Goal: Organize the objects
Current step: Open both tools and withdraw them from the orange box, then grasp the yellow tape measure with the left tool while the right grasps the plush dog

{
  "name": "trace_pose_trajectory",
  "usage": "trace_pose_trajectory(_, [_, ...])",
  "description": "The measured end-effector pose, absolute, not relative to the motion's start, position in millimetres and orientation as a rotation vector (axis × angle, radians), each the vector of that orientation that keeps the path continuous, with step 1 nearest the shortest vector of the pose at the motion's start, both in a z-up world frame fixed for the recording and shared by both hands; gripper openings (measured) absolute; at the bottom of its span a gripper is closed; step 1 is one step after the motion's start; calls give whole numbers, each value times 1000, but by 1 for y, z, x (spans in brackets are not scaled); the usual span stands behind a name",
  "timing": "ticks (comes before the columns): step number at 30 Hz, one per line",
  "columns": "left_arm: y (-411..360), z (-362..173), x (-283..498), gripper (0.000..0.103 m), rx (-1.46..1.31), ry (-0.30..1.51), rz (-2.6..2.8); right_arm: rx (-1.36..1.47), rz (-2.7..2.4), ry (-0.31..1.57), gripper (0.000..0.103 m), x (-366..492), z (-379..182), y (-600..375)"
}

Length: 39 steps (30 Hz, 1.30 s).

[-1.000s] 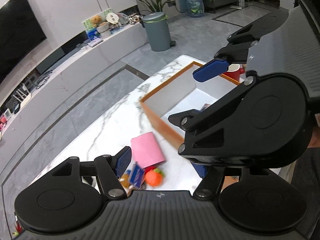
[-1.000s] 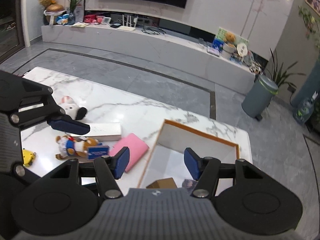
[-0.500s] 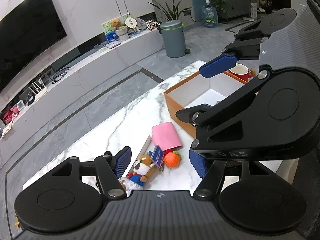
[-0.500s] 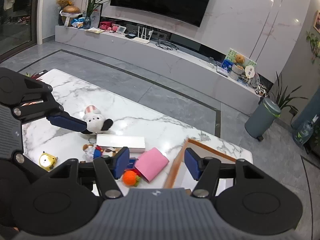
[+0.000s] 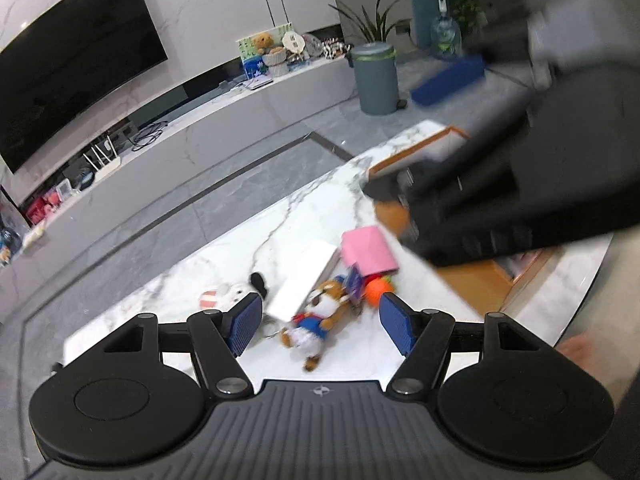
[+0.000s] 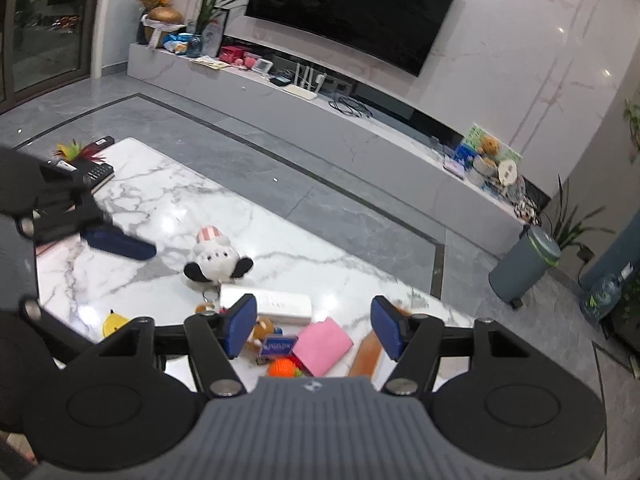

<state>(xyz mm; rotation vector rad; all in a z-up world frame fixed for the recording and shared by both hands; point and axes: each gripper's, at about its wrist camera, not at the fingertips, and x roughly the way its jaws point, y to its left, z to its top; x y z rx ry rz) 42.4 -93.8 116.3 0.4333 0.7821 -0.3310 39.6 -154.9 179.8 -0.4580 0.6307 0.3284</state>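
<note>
Marble desk is carrying six loose items, penguin plush, white box, bear plush, pink pouch, orange ball, yellow toy, all lying outside the orange box at right; left gripper and right gripper are hovering, fingers spread, holding nothing.

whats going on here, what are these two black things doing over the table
A person holds a pair of tongs in each hand above a white marble table, tidying scattered things. Both the left tongs and the right tongs are open and hold nothing. Loose on the table lie a brown teddy bear in blue clothes, a pink flat pouch, an orange ball, a long white box and a white plush with a striped hat. An orange-rimmed box stands at the table's end.
</note>
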Motion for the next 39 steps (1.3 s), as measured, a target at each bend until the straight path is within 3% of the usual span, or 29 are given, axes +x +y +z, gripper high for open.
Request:
trace_pose_trajectory(6, [-65, 96, 52, 83, 370, 814, -275, -380, 366, 657, 70, 61, 176, -140])
trace_pose_trajectory(20, [26, -31, 76, 87, 281, 1008, -168, -491, 493, 790, 70, 133, 55, -122])
trace_pose_trajectory(25, [37, -73, 76, 87, 267, 1111, -197, -569, 580, 821, 74, 144, 15, -108])
trace_pose_trajectory(39, [44, -106, 95, 88, 290, 1218, -244, -875, 751, 735, 81, 148, -71, -77])
